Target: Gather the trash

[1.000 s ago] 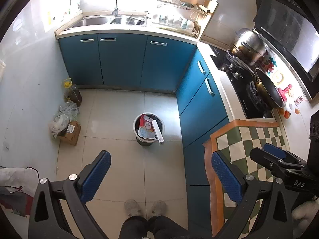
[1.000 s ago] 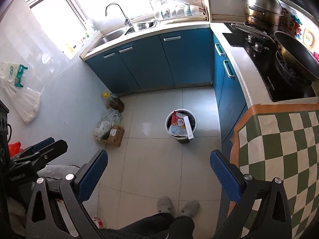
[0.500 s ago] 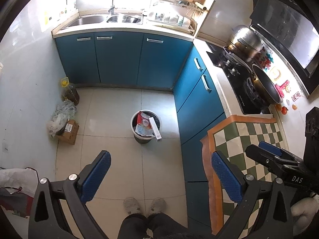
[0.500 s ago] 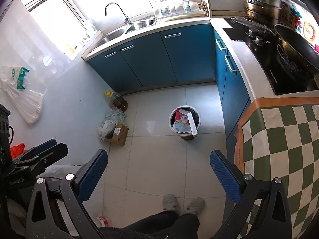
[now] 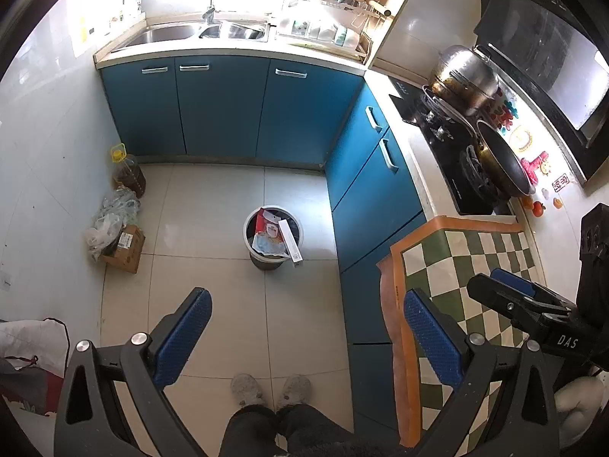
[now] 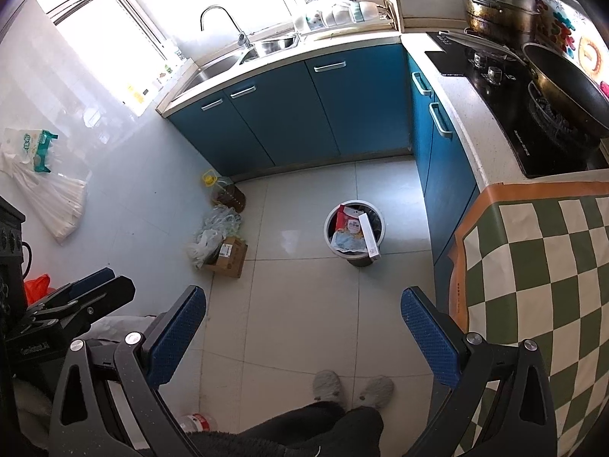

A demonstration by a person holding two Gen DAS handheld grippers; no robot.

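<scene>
Bin point(image 5: 272, 237) slid lower-left in view | both tools wide, empty | bin contents (packaging?) unclear

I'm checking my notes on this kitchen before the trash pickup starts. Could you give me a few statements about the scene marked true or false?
1. The trash bin on the floor is empty. False: it holds packaging, with a long white box leaning over its rim.
2. Both grippers are open and hold nothing. True: left gripper, right gripper.
3. The cardboard box stands on the counter. False: it sits on the floor by the wall.
4. A checkered cloth covers the near counter. True.
5. A pan rests on the stove. True.
</scene>
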